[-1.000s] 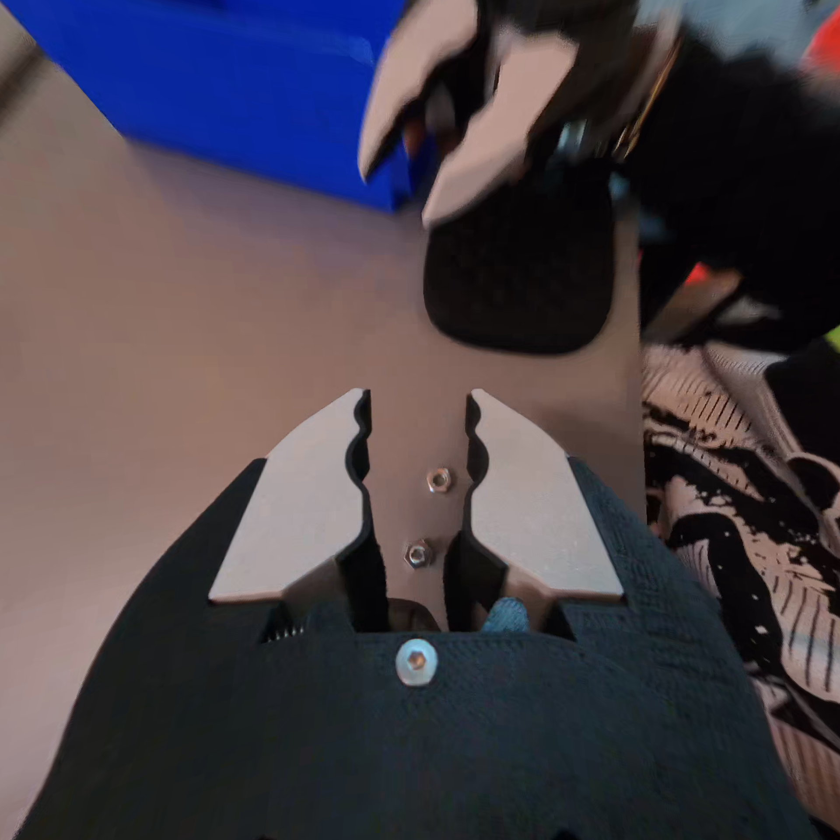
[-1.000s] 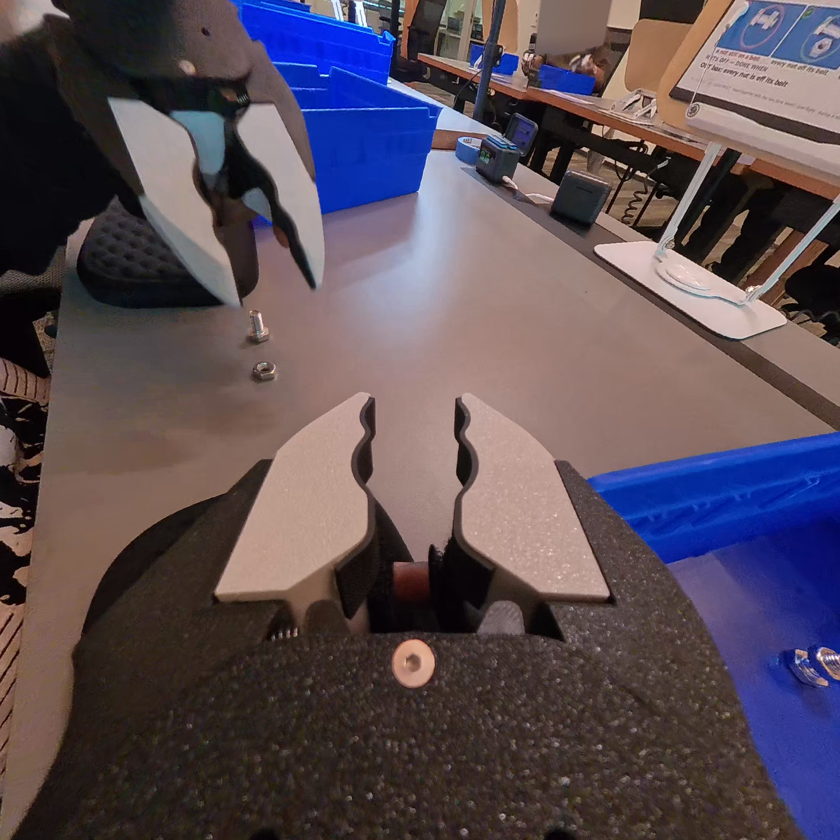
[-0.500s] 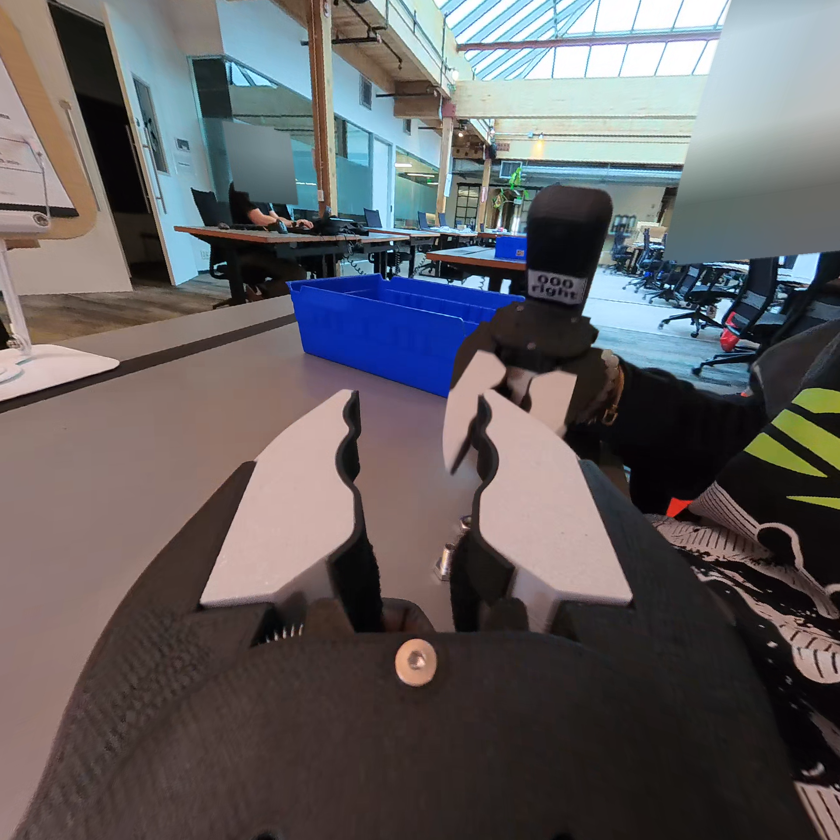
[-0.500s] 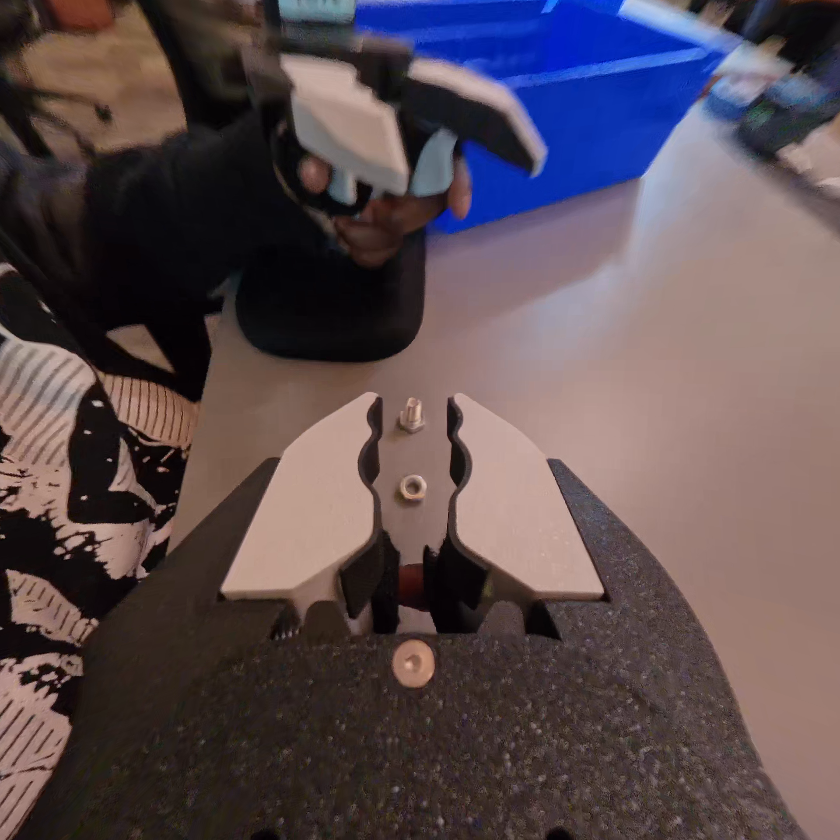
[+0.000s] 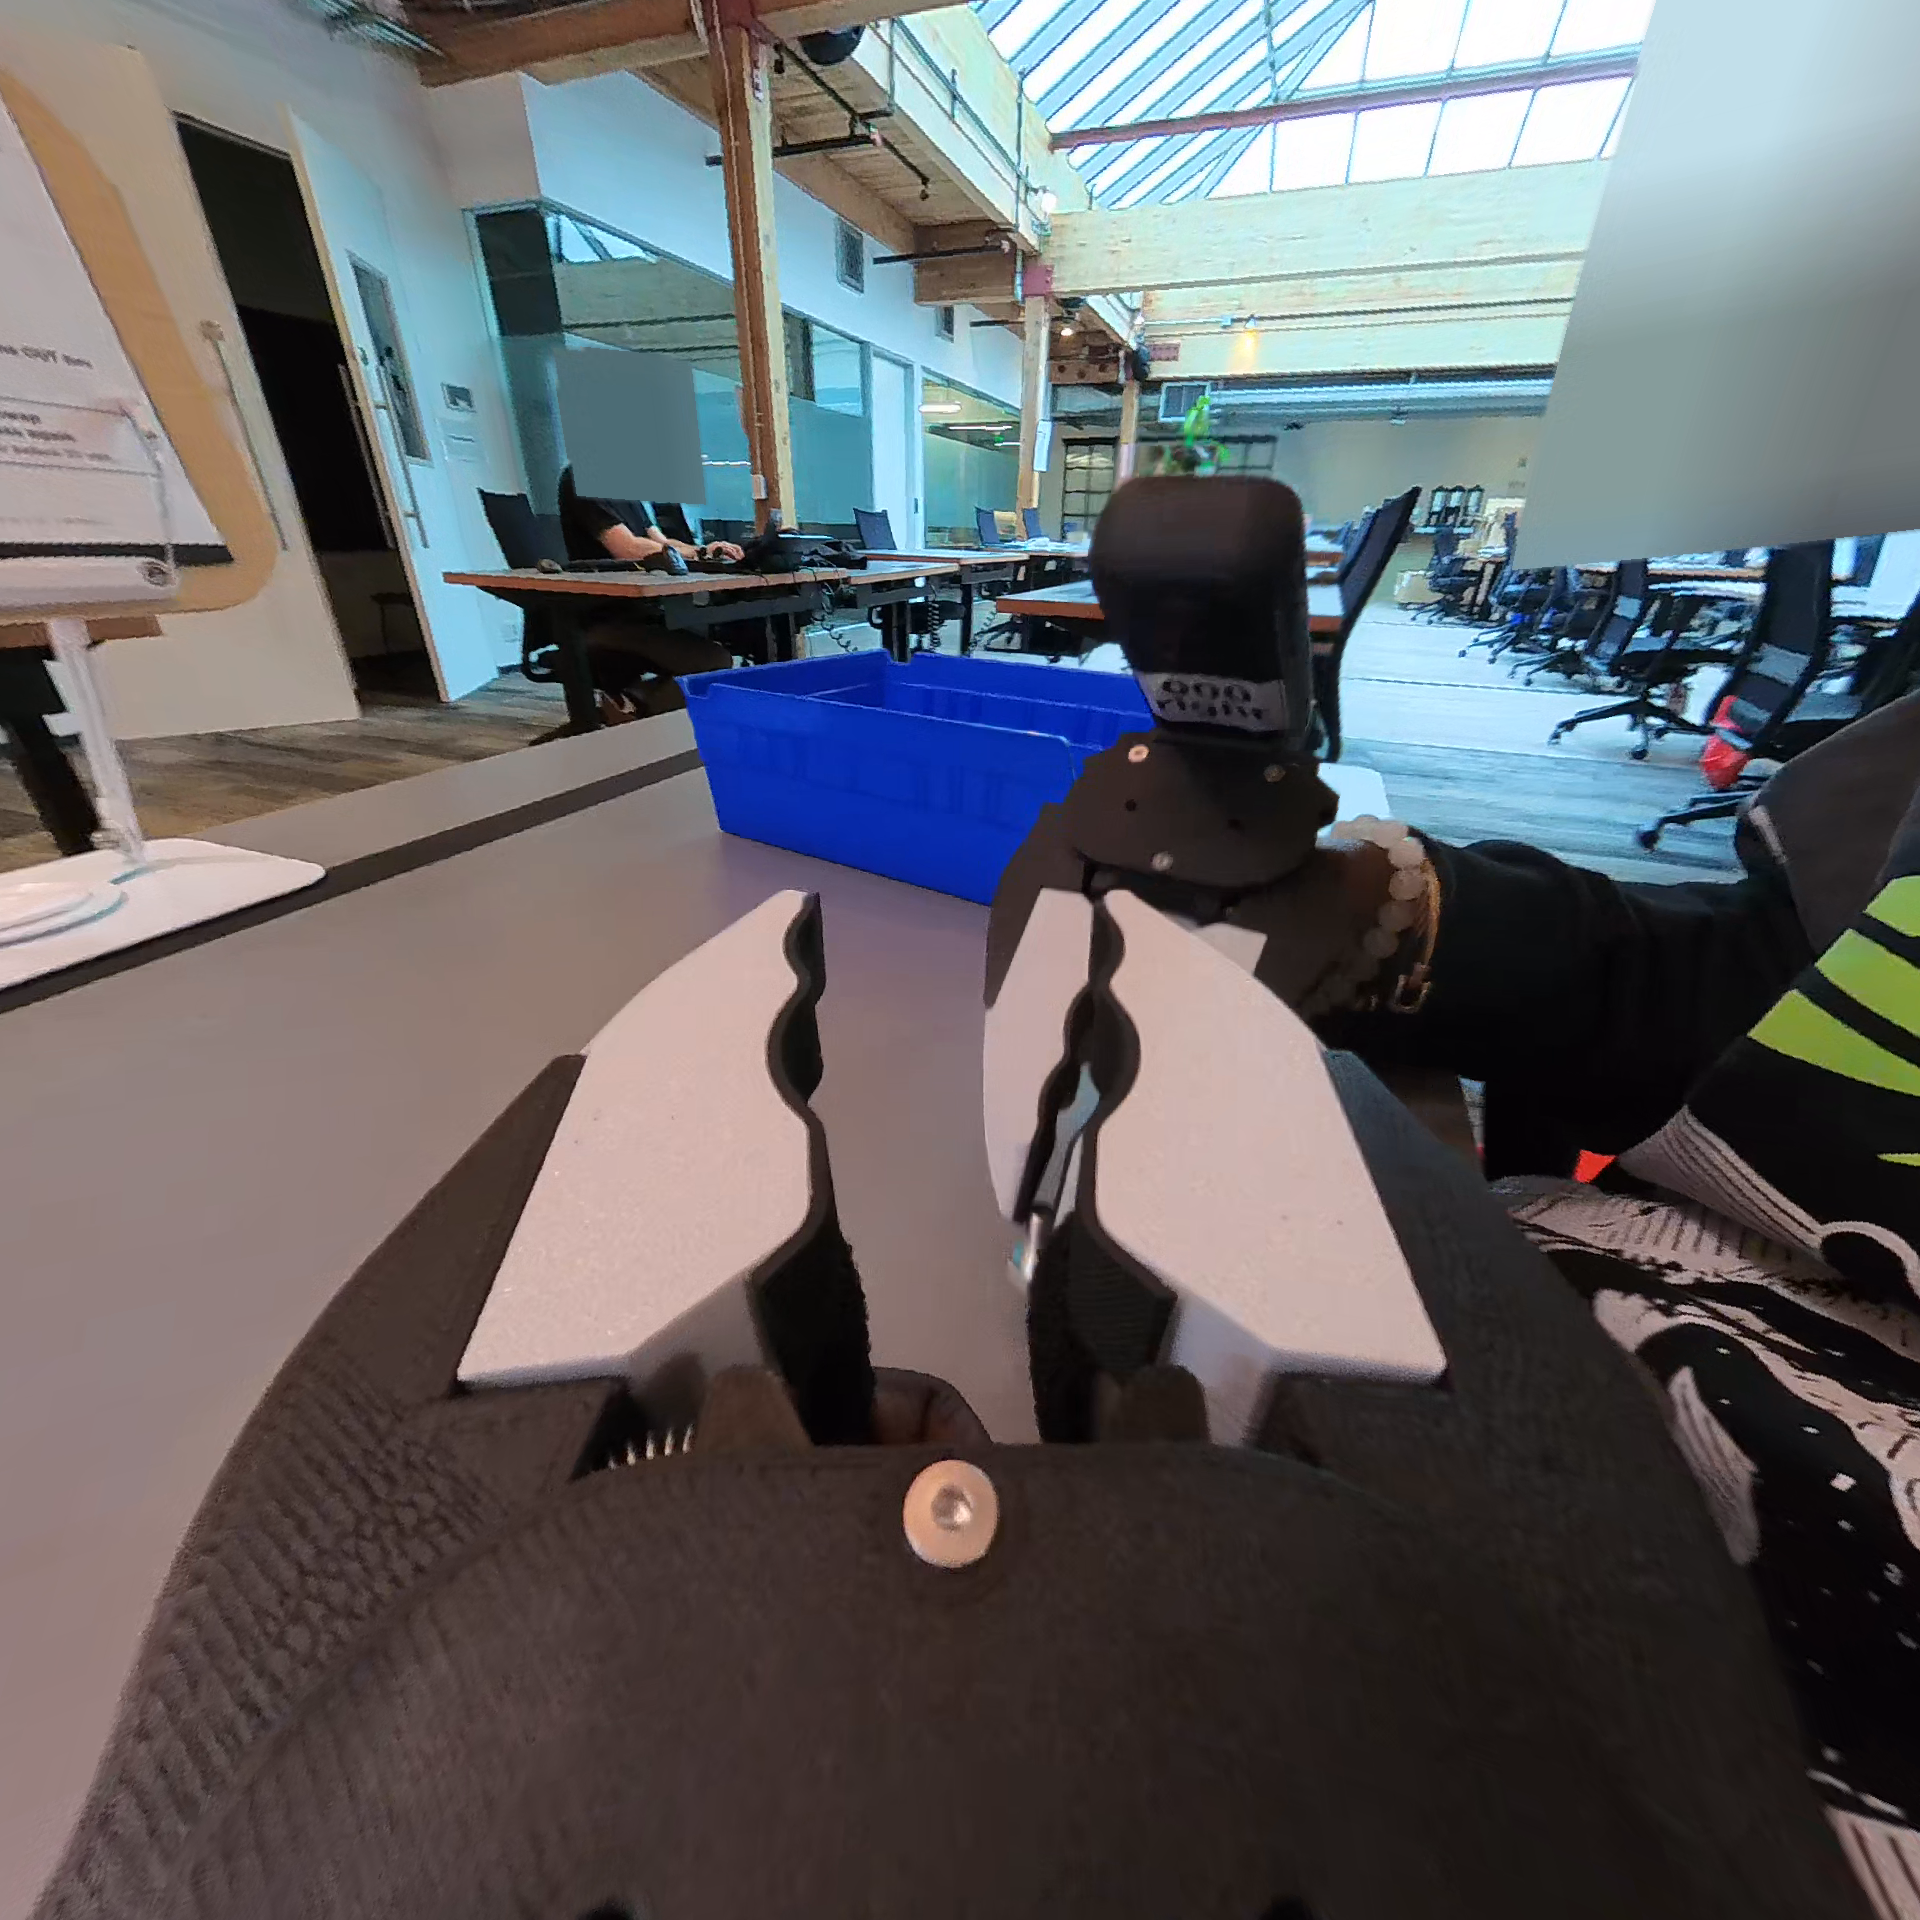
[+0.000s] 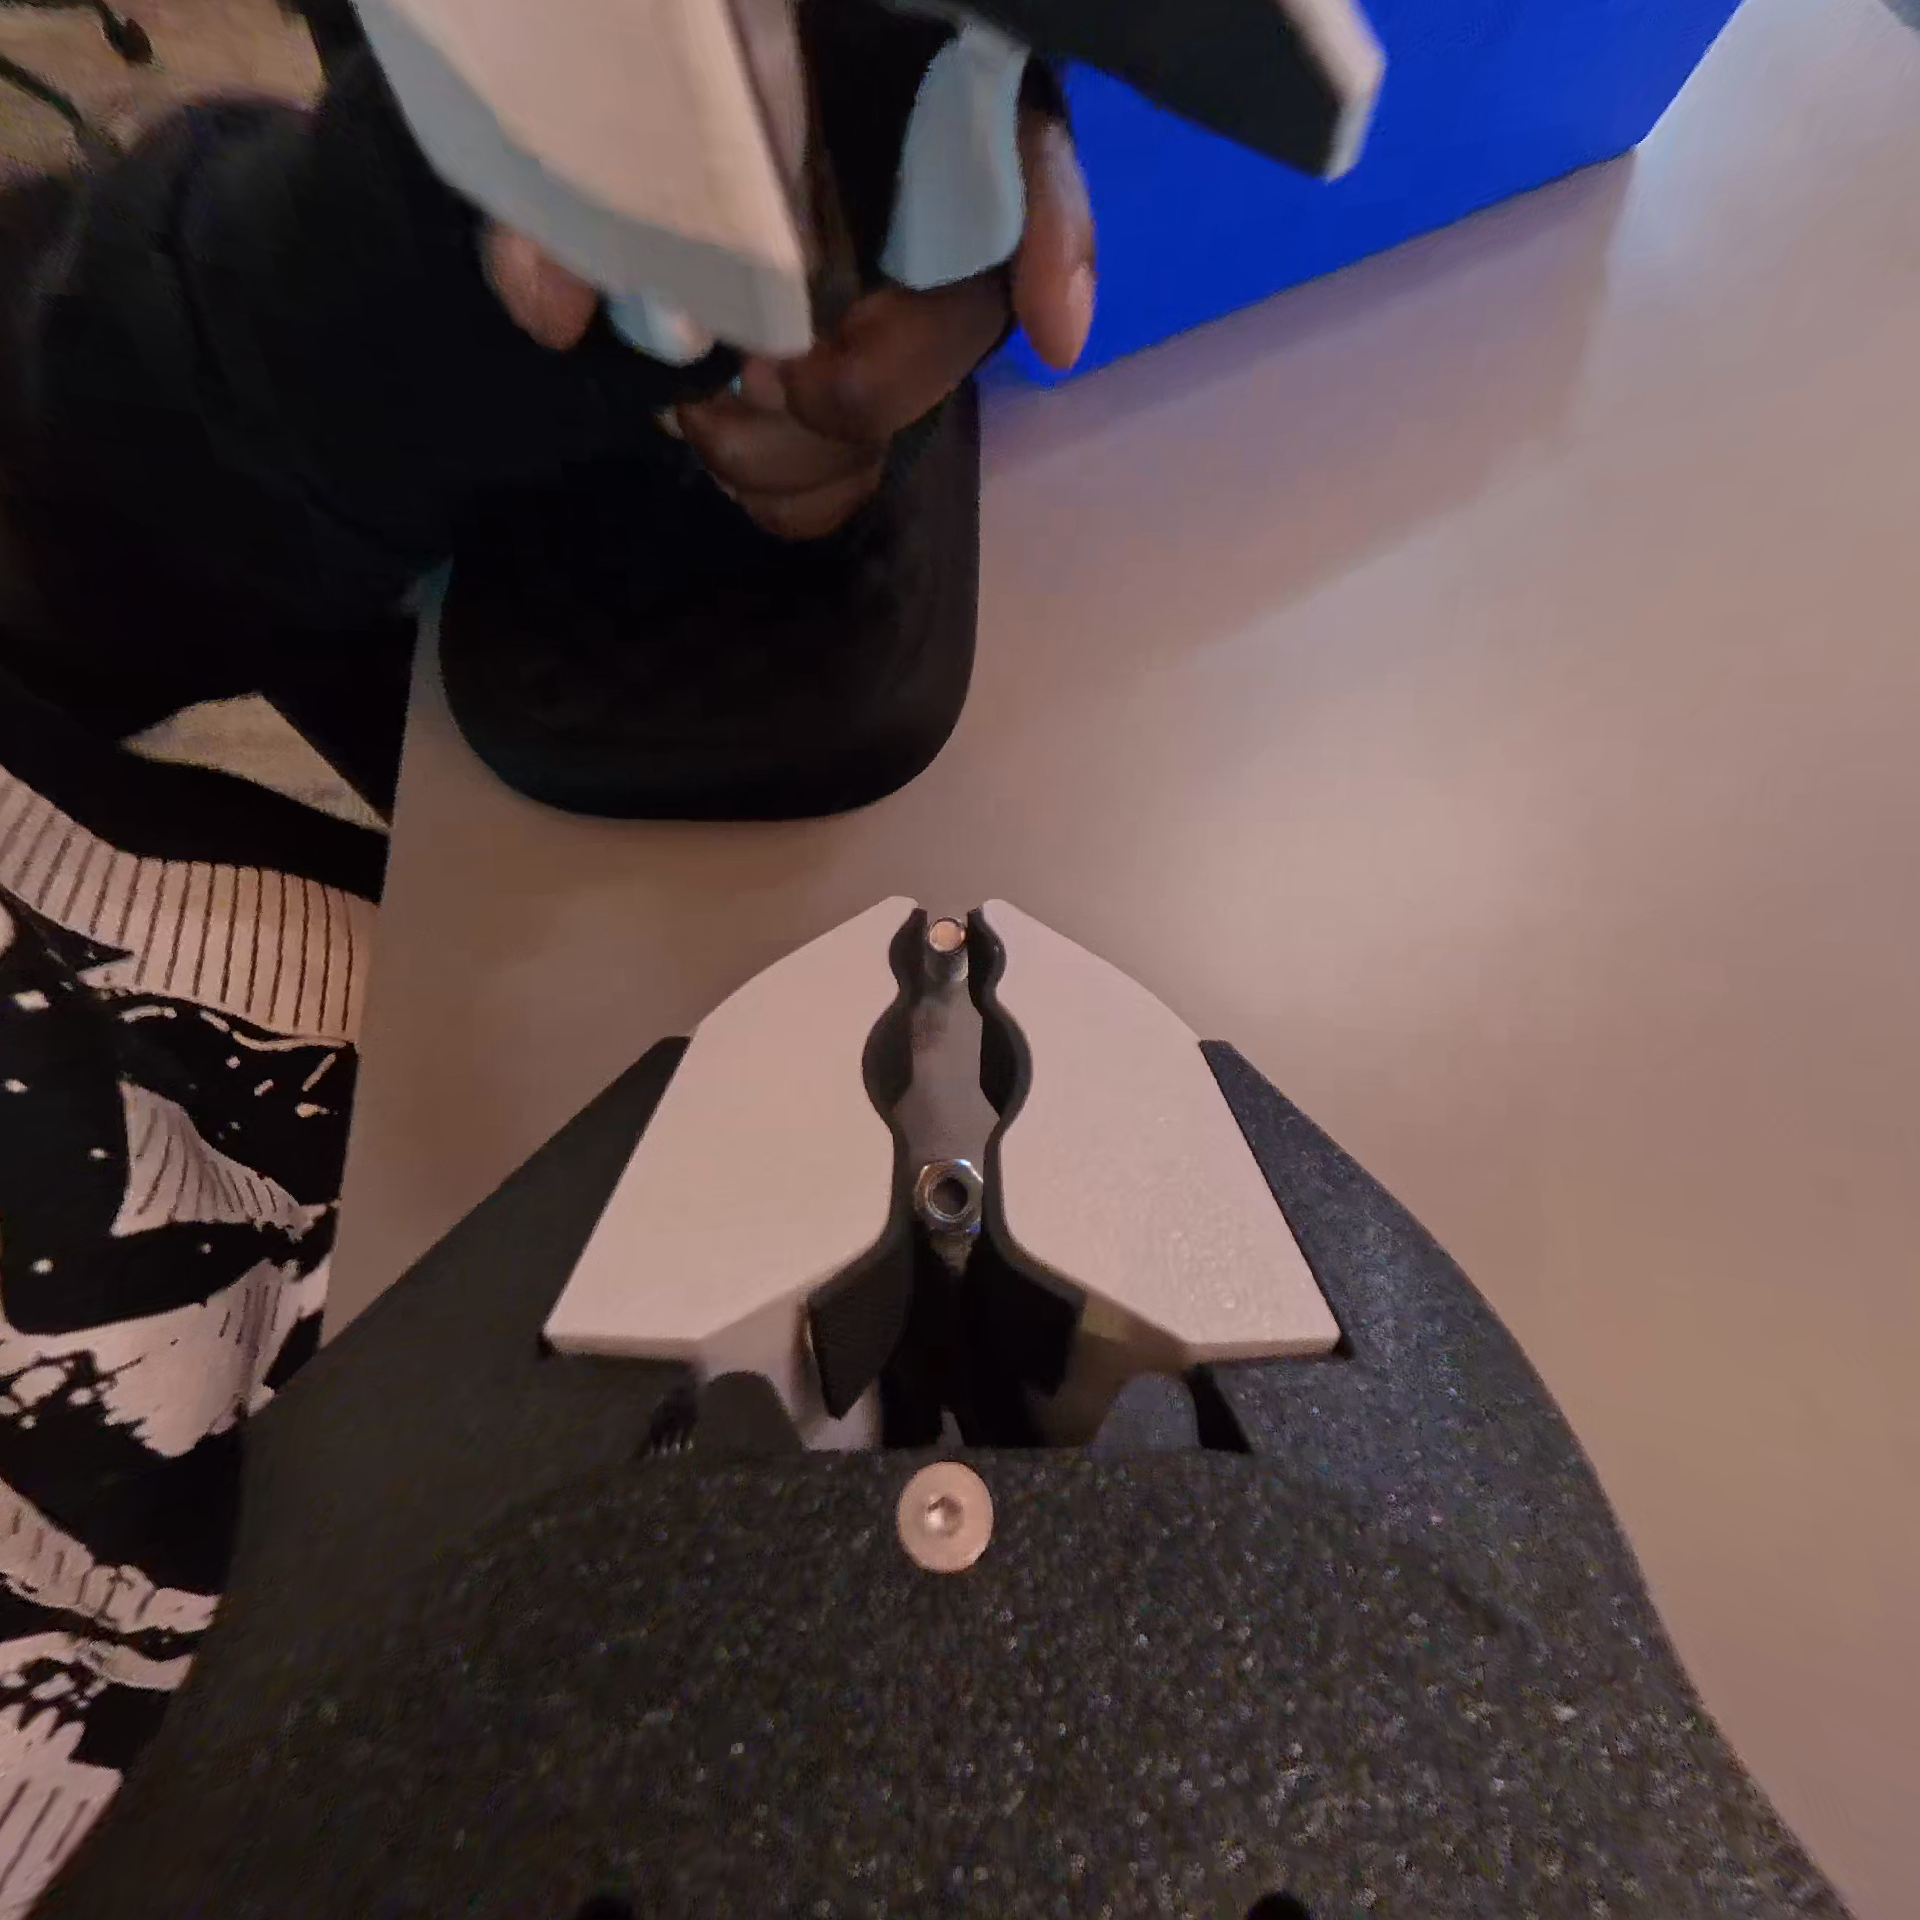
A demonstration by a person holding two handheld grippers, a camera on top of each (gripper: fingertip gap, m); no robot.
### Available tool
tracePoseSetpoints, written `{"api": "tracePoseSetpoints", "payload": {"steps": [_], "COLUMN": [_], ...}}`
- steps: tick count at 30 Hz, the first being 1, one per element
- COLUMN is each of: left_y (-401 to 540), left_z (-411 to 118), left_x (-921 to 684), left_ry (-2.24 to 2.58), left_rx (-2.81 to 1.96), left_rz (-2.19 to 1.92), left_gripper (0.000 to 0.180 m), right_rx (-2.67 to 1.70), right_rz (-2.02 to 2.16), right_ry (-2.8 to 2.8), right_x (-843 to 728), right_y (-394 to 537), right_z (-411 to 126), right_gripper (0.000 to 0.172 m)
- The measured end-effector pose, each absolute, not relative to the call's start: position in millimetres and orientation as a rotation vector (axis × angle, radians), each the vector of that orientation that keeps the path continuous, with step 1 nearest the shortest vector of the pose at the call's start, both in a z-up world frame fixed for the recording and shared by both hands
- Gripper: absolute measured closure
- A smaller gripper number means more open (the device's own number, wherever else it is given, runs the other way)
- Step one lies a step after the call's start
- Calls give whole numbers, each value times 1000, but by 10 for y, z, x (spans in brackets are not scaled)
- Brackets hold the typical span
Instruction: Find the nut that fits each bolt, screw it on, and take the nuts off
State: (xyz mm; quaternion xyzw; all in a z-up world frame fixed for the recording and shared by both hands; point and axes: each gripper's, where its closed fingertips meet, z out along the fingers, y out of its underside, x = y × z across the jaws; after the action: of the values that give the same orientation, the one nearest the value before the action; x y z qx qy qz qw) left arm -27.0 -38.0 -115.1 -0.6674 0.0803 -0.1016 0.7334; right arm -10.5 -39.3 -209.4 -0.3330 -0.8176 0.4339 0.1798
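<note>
With its jaws drawn nearly together, the right gripper (image 6: 947, 920) points down at the grey table (image 6: 1455, 831) and pinches a small silver bolt (image 6: 945, 935) at the very fingertips; both pads press on the shank, which stands upright with its end facing the camera. Further back in the same narrow slot, a silver nut (image 6: 947, 1195) lies flat on the table between the fingers, untouched by them as far as can be seen. Left gripper (image 5: 951, 914) hovers level over the table, jaws wide, nothing between them. Its right finger (image 5: 1195, 1091) overlaps the other tool in view. A black pad (image 6: 717, 665) lies beyond the bolt, and a blue bin (image 5: 904, 769) sits further along the table.
</note>
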Motion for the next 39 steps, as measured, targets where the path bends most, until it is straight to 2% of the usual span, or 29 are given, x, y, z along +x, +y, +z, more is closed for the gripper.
{"api": "tracePoseSetpoints", "payload": {"steps": [11,19,34,39], "left_y": [-82,-54,-69,-87], "left_z": [-1147,-1186,-1183,-1155], "left_x": [-275,-313,-244,-206], "left_ry": [44,64,95,103], "left_rx": [-1490,-1518,-1502,-1482], "left_rz": [151,385,337,264], "left_gripper": [129,135,165,166], "right_rx": [-1095,-1113,-975,-948], "right_rz": [1477,1497,1451,1486], "right_ry": [-1765,-1800,-1866,-1856], "right_x": [-231,-283,-261,-238], "right_y": [86,-157,-293,-317], "right_z": [-791,-886,-909,-873], "right_gripper": [164,165,164,164]}}
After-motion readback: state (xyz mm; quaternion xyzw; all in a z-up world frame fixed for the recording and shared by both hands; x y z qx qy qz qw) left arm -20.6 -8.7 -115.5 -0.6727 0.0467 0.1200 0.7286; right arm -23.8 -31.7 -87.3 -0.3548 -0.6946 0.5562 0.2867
